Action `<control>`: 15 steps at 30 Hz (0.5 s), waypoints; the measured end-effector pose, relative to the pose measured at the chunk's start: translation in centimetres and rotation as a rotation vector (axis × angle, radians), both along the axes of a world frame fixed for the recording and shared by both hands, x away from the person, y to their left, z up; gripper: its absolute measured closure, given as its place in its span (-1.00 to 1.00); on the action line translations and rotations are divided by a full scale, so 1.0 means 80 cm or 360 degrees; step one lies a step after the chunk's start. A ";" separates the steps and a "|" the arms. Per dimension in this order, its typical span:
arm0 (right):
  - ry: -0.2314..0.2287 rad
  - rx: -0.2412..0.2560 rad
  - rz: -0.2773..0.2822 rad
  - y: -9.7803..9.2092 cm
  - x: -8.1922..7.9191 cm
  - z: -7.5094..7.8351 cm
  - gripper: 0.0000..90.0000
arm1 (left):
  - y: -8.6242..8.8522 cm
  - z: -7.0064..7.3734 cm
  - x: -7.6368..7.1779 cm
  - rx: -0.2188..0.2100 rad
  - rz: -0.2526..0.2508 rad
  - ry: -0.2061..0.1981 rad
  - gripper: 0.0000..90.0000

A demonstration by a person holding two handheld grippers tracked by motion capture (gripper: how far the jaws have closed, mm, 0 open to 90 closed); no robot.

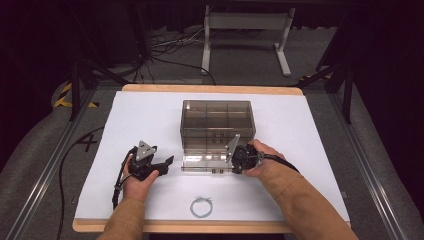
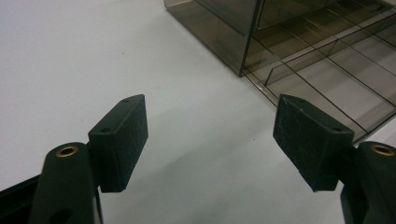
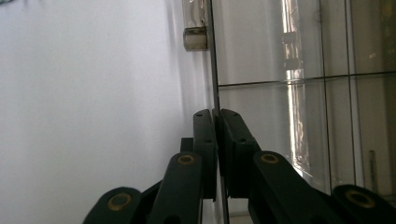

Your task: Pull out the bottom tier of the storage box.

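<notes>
Clamped on the thin front wall of a pulled-out drawer (image 3: 280,70), the right gripper (image 3: 216,140) has its two black jaws pressed flat against either side of the clear panel, as the right gripper view shows edge-on; a small metal stud (image 3: 195,38) sits on that same wall farther along. From the high view the grip itself is hidden behind the hand, but the setting is plain: the drawer (image 1: 202,162) sticks out toward the person from the bottom of a smoky transparent drawer box (image 1: 217,120) that stands in the middle of a white-covered table (image 1: 135,120), and the right gripper (image 1: 239,159) meets the drawer's front at its right part. Left gripper (image 2: 210,135) jaws stand wide apart with nothing between them, hovering over bare white surface; its view looks toward the box's corner and the divided compartments of the open drawer (image 2: 322,79). In the high view the left gripper (image 1: 150,162) rests just left of the drawer, apart from it, the hand cupped under it with the forearm coming straight up from the table's near edge. The right forearm angles in from the lower right. A small coil of wire (image 1: 201,206) lies near the front edge, between the arms.
</notes>
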State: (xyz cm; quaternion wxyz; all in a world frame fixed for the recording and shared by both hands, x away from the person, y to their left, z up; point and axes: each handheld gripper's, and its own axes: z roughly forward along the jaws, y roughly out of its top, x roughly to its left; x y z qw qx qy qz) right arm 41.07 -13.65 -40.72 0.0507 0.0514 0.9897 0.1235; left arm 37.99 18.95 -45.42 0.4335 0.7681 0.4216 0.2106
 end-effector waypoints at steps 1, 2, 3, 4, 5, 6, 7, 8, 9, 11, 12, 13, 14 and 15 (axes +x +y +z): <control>0.0004 -0.0008 0.0016 0.000 0.000 0.000 0.92 | 0.000 0.000 0.000 0.0000 0.0000 0.0000 -0.40; 0.0016 -0.0007 0.0022 -0.001 -0.001 0.000 0.92 | 0.000 0.000 0.000 0.0000 0.0000 0.0000 -0.40; 0.0016 -0.0007 0.0022 -0.001 -0.001 0.000 0.92 | 0.000 0.000 0.000 0.0000 0.0000 0.0001 -0.40; 0.0023 -0.0015 0.0028 -0.001 -0.003 0.000 0.93 | 0.000 0.000 0.000 0.0002 0.0000 0.0002 -0.40; 0.0031 -0.0020 0.0026 0.000 -0.004 0.001 0.93 | 0.000 0.000 0.000 0.0002 0.0000 0.0002 -0.40; 0.0031 -0.0020 0.0026 0.000 -0.004 0.001 0.93 | 0.000 0.000 0.000 0.0002 0.0000 0.0002 -0.40; 0.0029 -0.0025 0.0035 0.001 -0.005 0.000 0.93 | 0.000 0.000 0.000 0.0003 0.0000 0.0002 -0.40; 0.0028 -0.0030 0.0038 0.001 -0.006 0.000 0.93 | 0.000 0.000 0.000 0.0002 0.0000 0.0002 -0.40; 0.0037 -0.0045 0.0041 0.003 -0.007 0.001 0.94 | 0.000 0.000 0.000 0.0002 0.0001 0.0002 -0.40; 0.0040 -0.0047 0.0063 0.003 -0.008 0.001 0.94 | 0.000 0.000 0.000 0.0001 0.0002 0.0002 -0.40; 0.0051 -0.0049 0.0064 0.004 -0.009 0.001 0.94 | 0.000 0.000 0.000 0.0001 0.0002 0.0001 -0.40; 0.0054 -0.0055 0.0064 0.004 -0.009 0.001 0.94 | 0.000 0.000 0.000 0.0001 0.0002 0.0001 -0.40; 0.0055 -0.0057 0.0065 0.004 -0.009 0.001 0.94 | 0.000 0.000 0.000 0.0001 0.0001 0.0001 -0.40; 0.0056 -0.0058 0.0064 0.004 -0.010 0.001 0.94 | 0.000 0.000 0.000 0.0001 0.0002 0.0001 -0.40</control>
